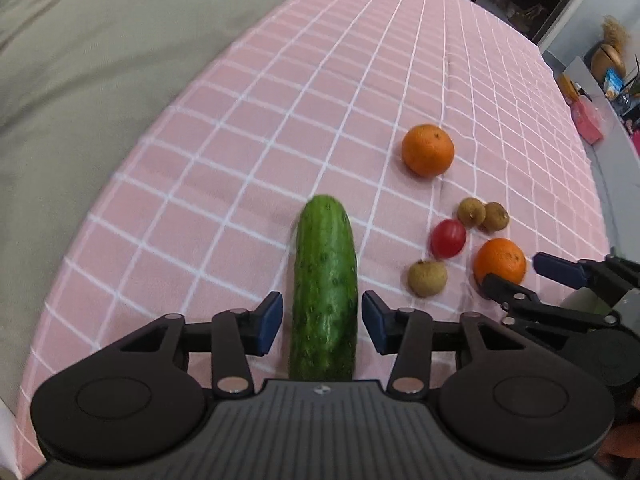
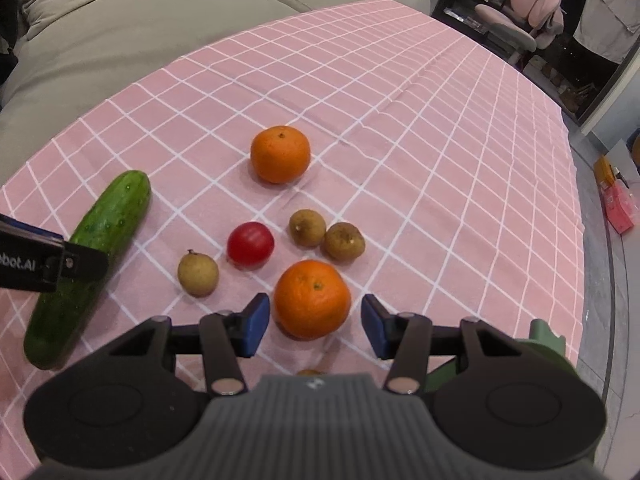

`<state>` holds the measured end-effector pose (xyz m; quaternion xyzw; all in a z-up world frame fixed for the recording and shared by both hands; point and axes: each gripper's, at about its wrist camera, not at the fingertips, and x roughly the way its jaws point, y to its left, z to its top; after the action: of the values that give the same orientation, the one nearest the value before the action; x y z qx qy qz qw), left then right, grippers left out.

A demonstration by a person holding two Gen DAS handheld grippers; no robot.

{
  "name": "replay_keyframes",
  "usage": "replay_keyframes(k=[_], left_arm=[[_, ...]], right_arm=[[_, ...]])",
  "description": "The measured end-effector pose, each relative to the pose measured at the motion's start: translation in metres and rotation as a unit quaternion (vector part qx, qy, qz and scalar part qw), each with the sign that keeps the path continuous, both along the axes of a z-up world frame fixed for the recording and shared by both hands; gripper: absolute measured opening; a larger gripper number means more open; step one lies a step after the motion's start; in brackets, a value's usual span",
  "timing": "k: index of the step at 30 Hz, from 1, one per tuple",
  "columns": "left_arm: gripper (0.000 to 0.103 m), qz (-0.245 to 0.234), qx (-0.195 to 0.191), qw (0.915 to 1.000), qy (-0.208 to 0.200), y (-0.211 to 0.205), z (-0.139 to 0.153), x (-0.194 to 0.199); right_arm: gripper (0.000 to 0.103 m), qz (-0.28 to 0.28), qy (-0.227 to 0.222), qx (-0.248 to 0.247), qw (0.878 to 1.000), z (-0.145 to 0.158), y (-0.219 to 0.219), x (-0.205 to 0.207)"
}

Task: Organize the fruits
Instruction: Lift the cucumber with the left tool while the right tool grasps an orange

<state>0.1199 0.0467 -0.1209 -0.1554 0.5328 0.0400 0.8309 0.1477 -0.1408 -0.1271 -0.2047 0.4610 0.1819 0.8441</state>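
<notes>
A green cucumber (image 1: 325,288) lies on the pink checked tablecloth (image 1: 320,80), lengthwise between the blue pads of my left gripper (image 1: 322,324). Thin gaps show on both sides, so that gripper is open. My right gripper (image 2: 316,324) straddles the near orange (image 2: 312,298) with cloth visible beside each pad; it is open too. Beyond it lie a red tomato (image 2: 251,244), three brown longans (image 2: 307,228) and a second orange (image 2: 280,154). One finger of the left gripper (image 2: 80,260) crosses the cucumber (image 2: 116,208) in the right wrist view.
A grey sofa (image 2: 120,32) borders the table's far left side. The table's right edge (image 2: 580,240) drops to the floor, where a pink box (image 2: 620,208) lies. A pink chair (image 2: 528,12) stands beyond. Something green (image 2: 548,344) sits by my right gripper.
</notes>
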Motion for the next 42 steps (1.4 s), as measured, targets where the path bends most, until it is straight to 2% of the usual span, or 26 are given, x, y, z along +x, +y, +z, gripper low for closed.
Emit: replay_keyframes(k=[3,8,15,21,30,35,42], left_arm=[[0.053,0.006,-0.006,1.0,-0.001,0.002,-0.002,0.002],[0.042,-0.002,-0.003,0.9999,-0.012,-0.002,-0.005,0.002],[0.041,-0.001,-0.004,0.9999,-0.01,-0.003,-0.006,0.004],[0.041,-0.005,-0.009,0.9999,-0.014,-0.002,-0.005,0.003],[0.041,-0.025,-0.009,0.998,-0.057,-0.004,0.012,-0.011],[0.041,-0.051,-0.001,0.9953,-0.083,-0.012,0.034,-0.018],[0.041,-0.082,-0.012,0.9899,-0.115,-0.029,0.068,-0.029]], right_arm=[[0.048,0.004,0.002,-0.007,1.0,-0.001,0.002,0.001],[0.046,0.019,0.012,-0.021,1.0,-0.005,0.008,0.002],[0.042,0.013,0.014,-0.034,0.999,-0.011,0.01,0.007],[0.039,0.003,0.017,-0.024,1.0,-0.008,0.006,0.008],[0.039,-0.009,-0.002,0.024,1.0,0.021,0.001,-0.014],[0.039,-0.02,-0.018,0.056,0.998,0.042,-0.01,-0.037],[0.039,-0.047,-0.053,0.094,0.993,0.075,-0.038,-0.069]])
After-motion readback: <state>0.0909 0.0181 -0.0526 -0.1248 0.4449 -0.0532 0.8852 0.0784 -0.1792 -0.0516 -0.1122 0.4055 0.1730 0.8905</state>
